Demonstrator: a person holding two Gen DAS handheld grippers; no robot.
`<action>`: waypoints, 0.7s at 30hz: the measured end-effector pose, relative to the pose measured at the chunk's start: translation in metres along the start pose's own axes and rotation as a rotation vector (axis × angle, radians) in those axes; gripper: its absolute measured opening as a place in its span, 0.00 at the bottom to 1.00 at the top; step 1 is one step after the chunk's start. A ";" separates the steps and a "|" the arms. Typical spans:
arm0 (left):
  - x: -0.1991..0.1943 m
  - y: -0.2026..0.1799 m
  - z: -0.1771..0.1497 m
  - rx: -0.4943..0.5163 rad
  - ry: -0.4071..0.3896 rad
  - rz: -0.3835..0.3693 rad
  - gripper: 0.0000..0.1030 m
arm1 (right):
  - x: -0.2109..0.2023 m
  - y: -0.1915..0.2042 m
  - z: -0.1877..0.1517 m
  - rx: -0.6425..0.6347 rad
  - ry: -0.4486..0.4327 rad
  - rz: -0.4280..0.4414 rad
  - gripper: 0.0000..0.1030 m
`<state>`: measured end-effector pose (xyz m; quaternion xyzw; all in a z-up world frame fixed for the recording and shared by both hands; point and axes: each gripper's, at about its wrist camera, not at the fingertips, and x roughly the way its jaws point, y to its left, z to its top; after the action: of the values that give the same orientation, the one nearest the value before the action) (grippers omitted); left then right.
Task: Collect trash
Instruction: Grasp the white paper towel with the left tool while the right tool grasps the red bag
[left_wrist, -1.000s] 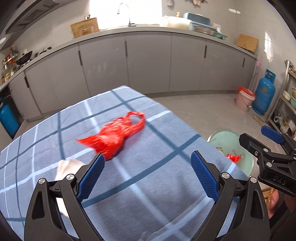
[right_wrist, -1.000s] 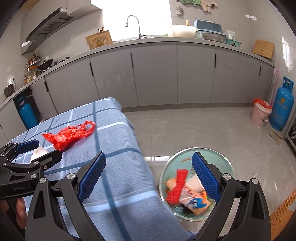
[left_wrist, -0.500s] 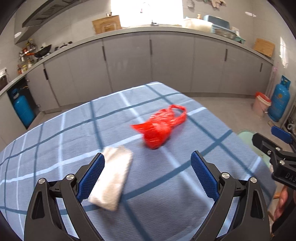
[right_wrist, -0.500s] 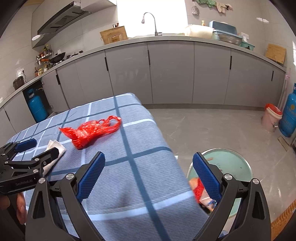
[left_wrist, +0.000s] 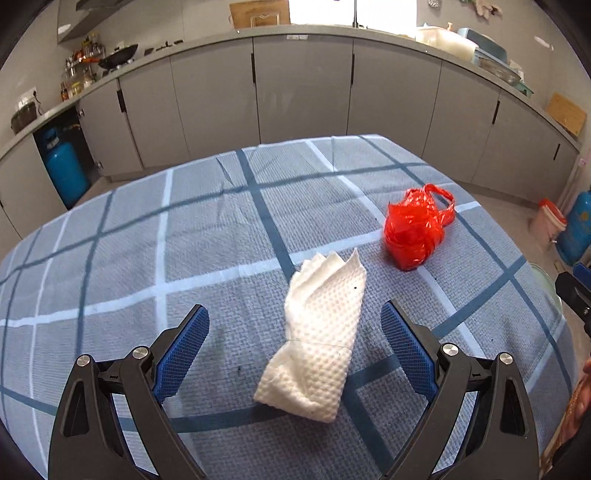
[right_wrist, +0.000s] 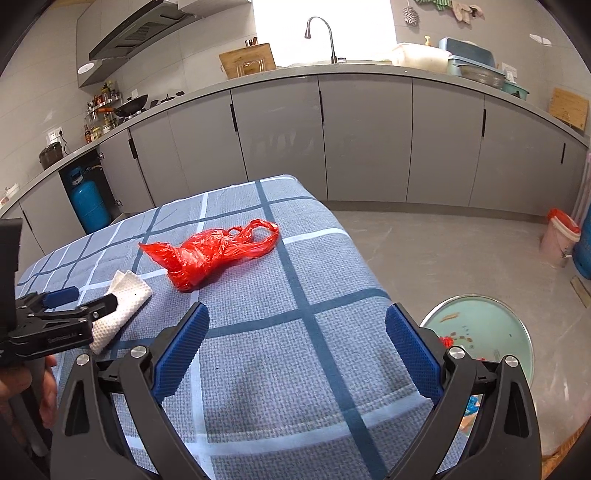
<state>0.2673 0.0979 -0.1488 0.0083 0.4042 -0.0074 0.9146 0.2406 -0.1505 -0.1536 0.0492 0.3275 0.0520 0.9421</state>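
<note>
A crumpled white paper towel (left_wrist: 319, 339) lies on the blue checked tablecloth (left_wrist: 184, 236), right between the spread fingers of my left gripper (left_wrist: 295, 339), which is open and not touching it. A red plastic bag (left_wrist: 415, 227) sits beyond it to the right. In the right wrist view the red plastic bag (right_wrist: 212, 253) and the paper towel (right_wrist: 122, 306) lie ahead on the left, with the left gripper (right_wrist: 79, 301) over the towel. My right gripper (right_wrist: 297, 347) hangs open and empty above the table's near right corner. A pale green trash bin (right_wrist: 487, 332) holding scraps stands on the floor at the right.
Grey kitchen cabinets (right_wrist: 365, 140) line the back wall. A blue gas cylinder (right_wrist: 88, 201) stands at the left, and a pink bucket (right_wrist: 559, 236) at the far right. Open floor (right_wrist: 443, 240) lies between table and cabinets. A hand (right_wrist: 22, 387) holds the left gripper's handle.
My left gripper has swung left from the red bag, so the paper towel now sits between its fingers. My right gripper has moved from over the bin to above the table corner.
</note>
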 end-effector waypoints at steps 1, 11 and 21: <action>0.003 -0.001 -0.001 0.001 0.009 -0.004 0.88 | 0.001 0.000 0.000 0.001 0.002 0.001 0.92; 0.014 -0.003 -0.006 0.014 0.041 -0.045 0.19 | 0.018 0.012 0.009 -0.013 0.017 0.021 0.93; 0.008 0.041 0.005 -0.069 0.003 0.090 0.16 | 0.060 0.065 0.046 -0.056 0.023 0.090 0.92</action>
<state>0.2772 0.1388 -0.1504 -0.0048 0.4050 0.0478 0.9131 0.3118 -0.0812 -0.1459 0.0369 0.3341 0.1043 0.9360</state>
